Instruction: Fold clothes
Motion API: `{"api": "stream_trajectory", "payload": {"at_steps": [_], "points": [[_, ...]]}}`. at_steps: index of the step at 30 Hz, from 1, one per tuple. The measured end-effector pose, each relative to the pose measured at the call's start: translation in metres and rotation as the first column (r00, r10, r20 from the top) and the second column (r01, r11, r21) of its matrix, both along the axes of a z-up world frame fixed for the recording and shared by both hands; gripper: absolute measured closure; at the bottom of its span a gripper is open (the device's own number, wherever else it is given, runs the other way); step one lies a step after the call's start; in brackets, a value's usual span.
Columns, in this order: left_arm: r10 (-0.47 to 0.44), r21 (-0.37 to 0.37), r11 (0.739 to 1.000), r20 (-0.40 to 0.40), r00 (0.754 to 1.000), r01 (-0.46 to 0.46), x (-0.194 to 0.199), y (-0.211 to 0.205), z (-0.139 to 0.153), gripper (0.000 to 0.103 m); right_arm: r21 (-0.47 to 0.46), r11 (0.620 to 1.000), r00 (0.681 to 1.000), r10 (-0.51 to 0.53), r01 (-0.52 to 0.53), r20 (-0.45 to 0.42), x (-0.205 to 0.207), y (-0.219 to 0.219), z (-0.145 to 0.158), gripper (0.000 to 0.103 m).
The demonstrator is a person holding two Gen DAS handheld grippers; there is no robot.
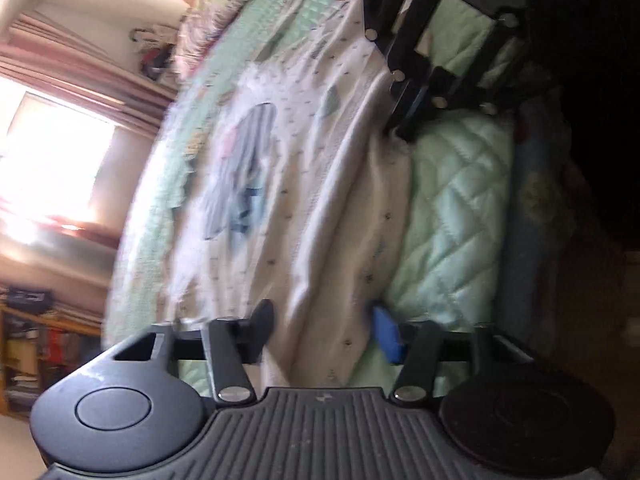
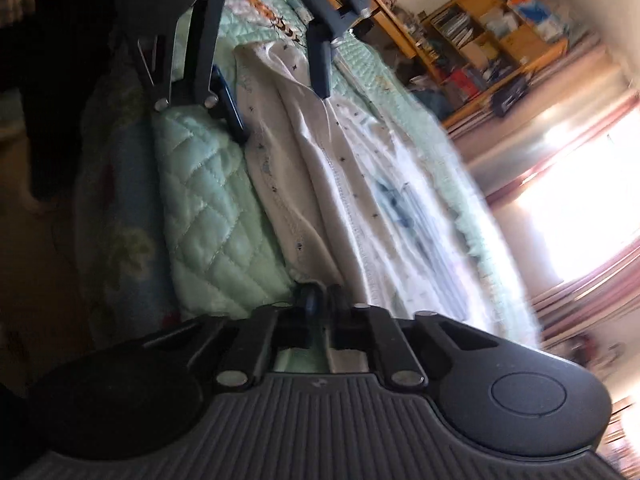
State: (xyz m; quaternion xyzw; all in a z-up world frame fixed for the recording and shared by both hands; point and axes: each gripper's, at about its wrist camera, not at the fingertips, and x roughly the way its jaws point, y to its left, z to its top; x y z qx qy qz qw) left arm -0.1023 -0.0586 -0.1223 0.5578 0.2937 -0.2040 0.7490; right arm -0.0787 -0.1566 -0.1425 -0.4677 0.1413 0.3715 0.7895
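Note:
A white garment (image 1: 304, 184) with small dark dots and a blue-grey print lies stretched along a mint quilted bedspread (image 1: 452, 220). My left gripper (image 1: 324, 332) is open at one end of it, one dark finger and one blue-padded finger either side of a raised fold. In the right wrist view the same left gripper (image 2: 282, 114) straddles the far end of the garment (image 2: 344, 184). At the near end my right gripper (image 2: 322, 294) has its fingers pressed together on the hem. From the left wrist view, the right gripper (image 1: 402, 130) pinches the white edge.
The bed's quilted edge (image 2: 208, 216) drops to a dark floor (image 2: 44, 264). Patterned pillows (image 1: 208, 28) lie at the head of the bed. A bright window with pink curtains (image 2: 592, 184) and a wooden bookshelf (image 2: 480, 40) stand beyond the bed.

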Motion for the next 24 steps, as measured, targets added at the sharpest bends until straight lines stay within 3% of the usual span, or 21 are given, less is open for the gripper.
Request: {"api": "stream_trajectory", "payload": {"at_steps": [3, 9, 13, 18, 21, 22, 24], "points": [[-0.003, -0.004, 1.000, 0.003, 1.000, 0.003, 0.001, 0.002, 0.003, 0.069, 0.063, 0.998, 0.992, -0.021, 0.029, -0.125, 0.014, -0.004, 0.017, 0.102], [-0.033, 0.013, 0.999, 0.008, 0.999, 0.033, -0.001, 0.001, 0.008, 0.064, 0.190, 0.974, 0.942, -0.055, 0.124, -0.331, 0.041, -0.020, 0.041, 0.102], [-0.052, 0.043, 0.998, -0.003, 0.999, 0.052, 0.004, -0.001, 0.005, 0.055, 0.287, 0.938, 0.913, -0.068, 0.196, -0.403, 0.046, -0.031, 0.053, 0.102], [-0.085, 0.066, 0.994, -0.015, 0.996, 0.085, 0.007, -0.001, 0.002, 0.056, 0.336, 0.908, 0.889, -0.076, 0.249, -0.452, 0.058, -0.031, 0.054, 0.102], [-0.047, 0.017, 0.999, -0.057, 0.997, 0.048, 0.015, 0.001, 0.005, 0.078, 0.330, 0.914, 0.896, -0.074, 0.236, -0.438, 0.056, -0.031, 0.052, 0.102], [-0.037, 0.022, 0.999, -0.060, 0.998, 0.038, 0.018, 0.001, 0.003, 0.102, 0.326, 0.917, 0.898, -0.070, 0.229, -0.434, 0.054, -0.031, 0.051, 0.102], [-0.050, 0.066, 0.996, -0.045, 0.998, 0.053, 0.019, 0.002, -0.005, 0.102, 0.311, 0.928, 0.903, -0.058, 0.206, -0.425, 0.050, -0.031, 0.049, 0.102]]}}
